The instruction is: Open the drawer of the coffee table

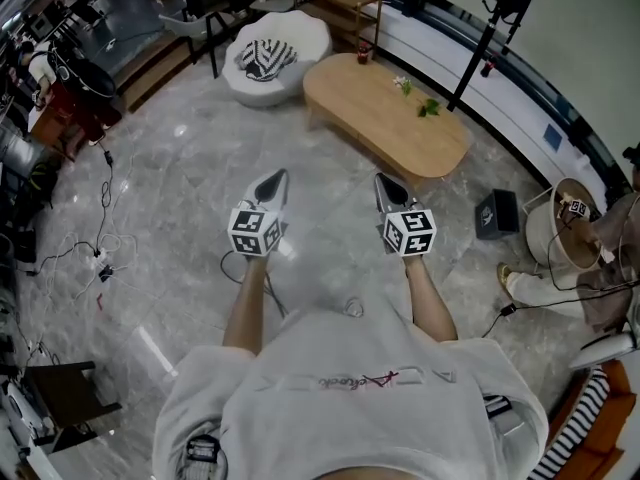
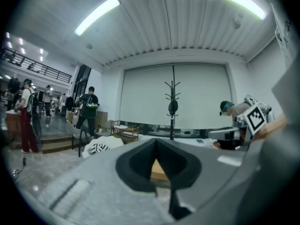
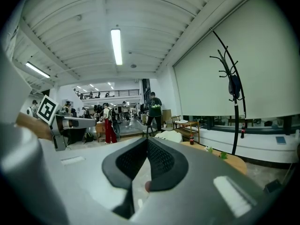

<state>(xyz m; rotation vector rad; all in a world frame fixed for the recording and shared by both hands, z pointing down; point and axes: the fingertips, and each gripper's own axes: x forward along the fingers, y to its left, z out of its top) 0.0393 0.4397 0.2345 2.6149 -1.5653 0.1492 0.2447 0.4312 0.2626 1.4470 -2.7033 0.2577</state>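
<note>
The oval wooden coffee table [image 1: 385, 113] stands on the marble floor well ahead of me, with a small plant [image 1: 428, 108] and a red bottle [image 1: 362, 56] on top. No drawer shows from here. My left gripper [image 1: 277, 176] and right gripper [image 1: 383, 180] are held out side by side at arm's length, both short of the table, both shut and empty. In the left gripper view a sliver of the tabletop [image 2: 158, 171] shows through the gap behind the closed jaws. The table [image 3: 234, 161] sits right of the jaws in the right gripper view.
A white armchair with a striped cushion [image 1: 272, 60] sits left of the table, a wooden side table [image 1: 345, 0] behind it. A black coat stand [image 1: 492, 30] rises at the right. Cables [image 1: 95, 248] trail on the floor at left. People stand in the background.
</note>
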